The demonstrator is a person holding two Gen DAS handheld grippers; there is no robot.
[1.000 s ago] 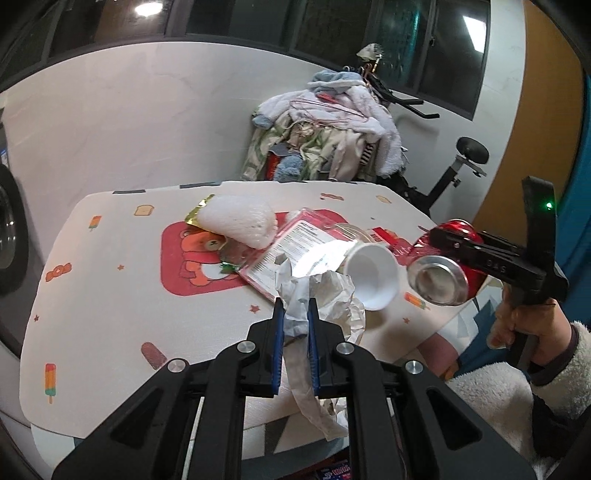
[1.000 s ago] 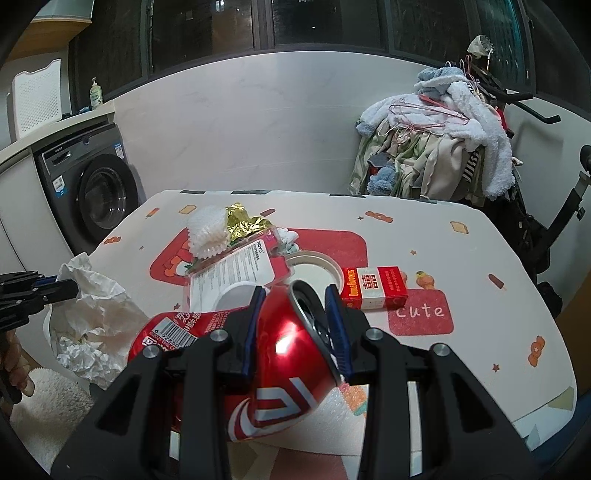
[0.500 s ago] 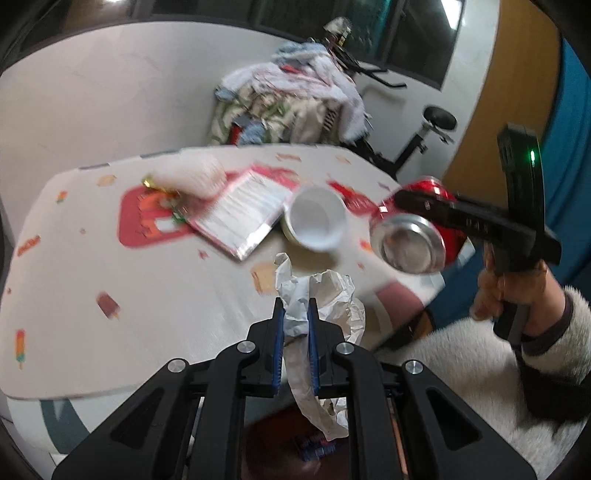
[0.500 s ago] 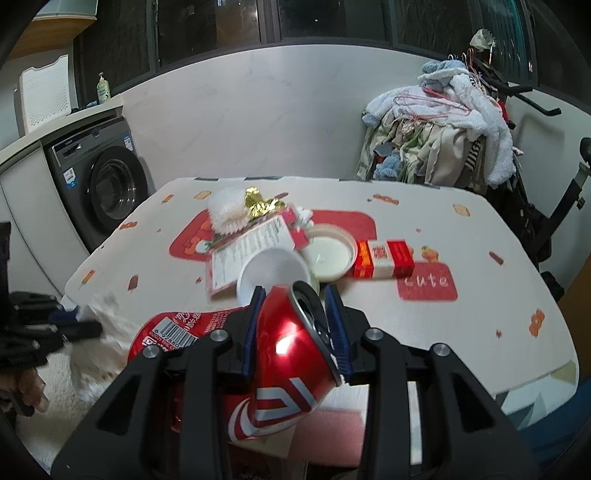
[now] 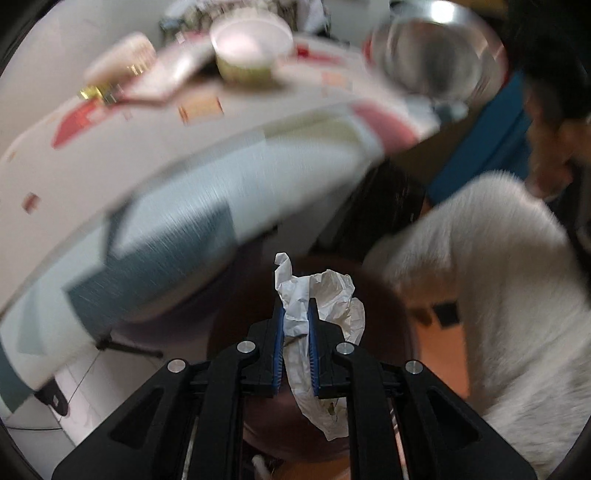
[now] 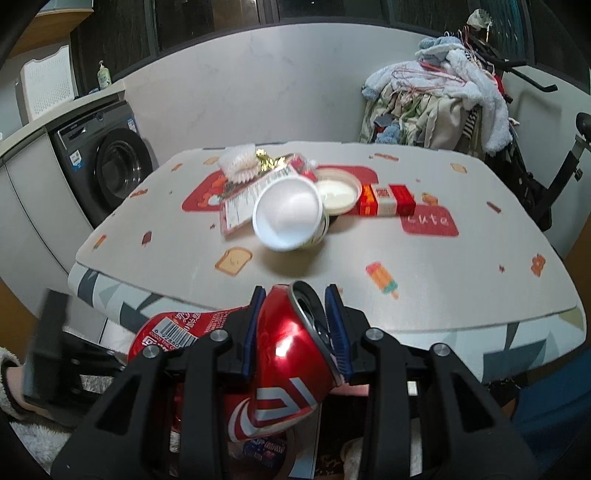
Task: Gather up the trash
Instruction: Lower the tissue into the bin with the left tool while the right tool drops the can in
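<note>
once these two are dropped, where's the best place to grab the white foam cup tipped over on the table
Probably the rim of the white foam cup. It lies on its side with the open mouth facing the near table edge, so come in low from that side with one jaw inside the mouth and one outside the wall. The thin wall likely crushes easily, so close gently.

I noted the table (image 6: 461, 280) as landmark, under a pale printed cloth. A white wall (image 6: 258, 92) ran behind it, dark windows (image 6: 207, 14) above the wall. Left of the table, a dark washing machine (image 6: 107, 162) sat under a counter carrying a soap bottle (image 6: 104, 74). Behind the table's far right corner, clothes (image 6: 436, 99) were heaped over an exercise bike (image 6: 554, 177). Below the table's near edge the floor (image 5: 443, 354) showed orange-brown.
</note>
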